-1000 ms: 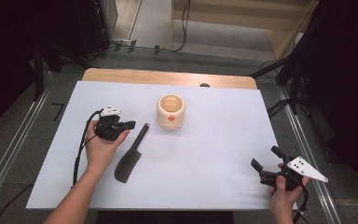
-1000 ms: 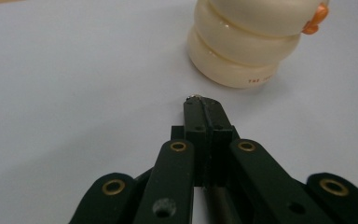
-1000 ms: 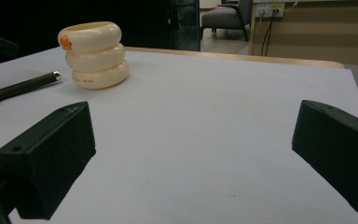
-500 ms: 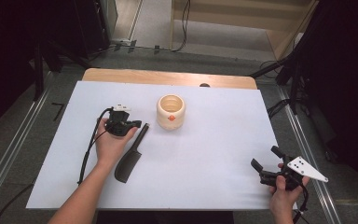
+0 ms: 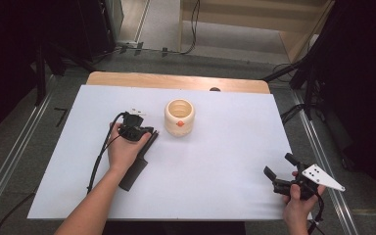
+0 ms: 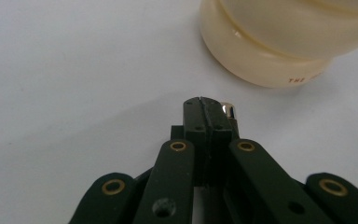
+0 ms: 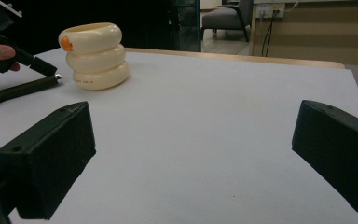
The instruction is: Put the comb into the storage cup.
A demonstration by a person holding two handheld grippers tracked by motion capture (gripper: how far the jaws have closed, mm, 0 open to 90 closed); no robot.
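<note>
Black left gripper (image 5: 149, 133): we keep its jaws pressed together, empty.
Cream cup (image 5: 179, 118): just past its tip.
Black knife (image 5: 136, 166): under our hand.

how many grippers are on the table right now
2: the left gripper, jaws shut, sits over the black comb's handle beside the cream cup; the right gripper, jaws open, is at the near right corner.

Red capital letters "THE" readable low on side wall of cream ribbed cup (image 6: 279, 42), just above its base, in left gripper view; further letters follow after gap, cut by light and curve, not legible. Same red line shows on cup's bottom ring (image 7: 89, 80) in right gripper view, too small to read. Cup stands toward far edge of surface (image 5: 225, 147), near middle.
</note>
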